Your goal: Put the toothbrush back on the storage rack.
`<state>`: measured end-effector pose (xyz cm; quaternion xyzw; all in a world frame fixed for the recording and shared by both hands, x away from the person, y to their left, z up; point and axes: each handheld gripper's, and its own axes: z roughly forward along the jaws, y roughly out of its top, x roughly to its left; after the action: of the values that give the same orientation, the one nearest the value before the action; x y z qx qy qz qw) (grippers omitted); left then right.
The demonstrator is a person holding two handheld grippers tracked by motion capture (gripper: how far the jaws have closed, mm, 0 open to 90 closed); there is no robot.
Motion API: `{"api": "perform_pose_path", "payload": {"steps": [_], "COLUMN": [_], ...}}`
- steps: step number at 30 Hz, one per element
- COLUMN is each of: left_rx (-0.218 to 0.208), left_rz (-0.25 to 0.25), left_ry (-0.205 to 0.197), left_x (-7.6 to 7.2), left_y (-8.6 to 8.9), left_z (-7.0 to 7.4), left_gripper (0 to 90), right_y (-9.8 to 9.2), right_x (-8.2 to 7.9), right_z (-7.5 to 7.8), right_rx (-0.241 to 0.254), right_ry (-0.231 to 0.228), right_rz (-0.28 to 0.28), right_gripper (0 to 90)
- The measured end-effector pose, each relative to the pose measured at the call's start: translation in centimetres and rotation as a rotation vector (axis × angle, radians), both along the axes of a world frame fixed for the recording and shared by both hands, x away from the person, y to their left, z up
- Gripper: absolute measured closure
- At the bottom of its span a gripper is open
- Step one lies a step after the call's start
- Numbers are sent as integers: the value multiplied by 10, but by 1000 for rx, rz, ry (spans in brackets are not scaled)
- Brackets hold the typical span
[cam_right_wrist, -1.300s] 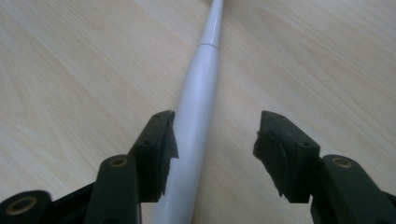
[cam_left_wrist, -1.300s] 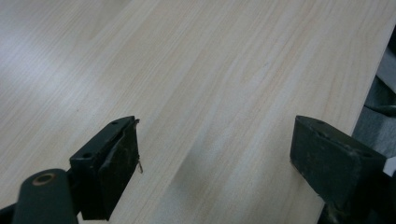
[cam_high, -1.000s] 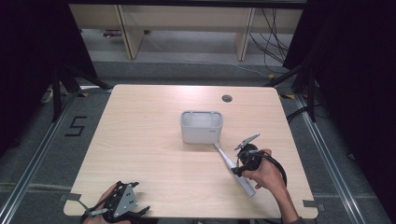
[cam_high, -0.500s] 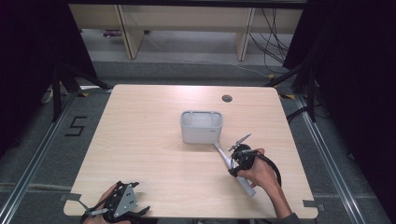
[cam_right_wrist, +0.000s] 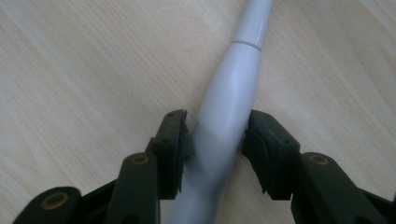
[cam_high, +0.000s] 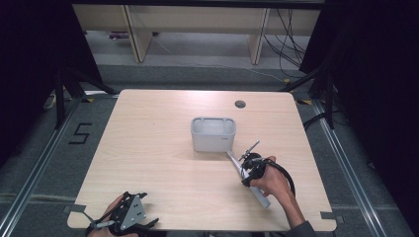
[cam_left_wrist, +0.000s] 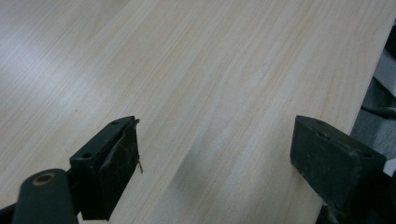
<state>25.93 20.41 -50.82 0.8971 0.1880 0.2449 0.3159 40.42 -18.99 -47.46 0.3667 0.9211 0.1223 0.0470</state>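
A long pale grey utensil lies slantwise on the wooden table, its thin end pointing at a grey open box. My right gripper sits over the utensil's middle. In the right gripper view the thick grey handle runs between the jaws, which have just been closing, and both pads touch its sides; the right gripper grips it against the tabletop. My left gripper rests at the table's front left corner, and in the left gripper view it stands open over bare wood.
A round cable hole lies in the table's far right part. The grey box stands mid-table, just beyond the utensil's tip. Wooden shelving legs and loose cables are on the floor behind the table.
My right gripper has shifted slightly left along the utensil, and its jaws have drawn in around the handle. The left gripper has stayed put.
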Motion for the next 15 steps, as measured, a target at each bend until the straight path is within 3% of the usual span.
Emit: {"api": "perform_pose_path", "payload": {"steps": [3, 7, 8, 15], "left_rx": [-20, -2, -22, -6], "left_rz": [-2, 0, -1, 1], "left_ry": [11, 4, 10, 0], "left_x": [0, 0, 0, 0], "left_y": [0, 0, 0, 0], "left_z": [-1, 0, -1, 0], "left_gripper": [150, 150, 150, 150], "right_y": [0, 0, 1, 6], "right_x": [2, 3, 4, 6], "right_z": [-1, -1, -1, 0], "right_rx": [0, -5, -12, -54], "right_ry": [14, 37, 40, 60], "right_rz": [7, 20, 23, 43], "right_gripper": [607, 638, 638, 658]}}
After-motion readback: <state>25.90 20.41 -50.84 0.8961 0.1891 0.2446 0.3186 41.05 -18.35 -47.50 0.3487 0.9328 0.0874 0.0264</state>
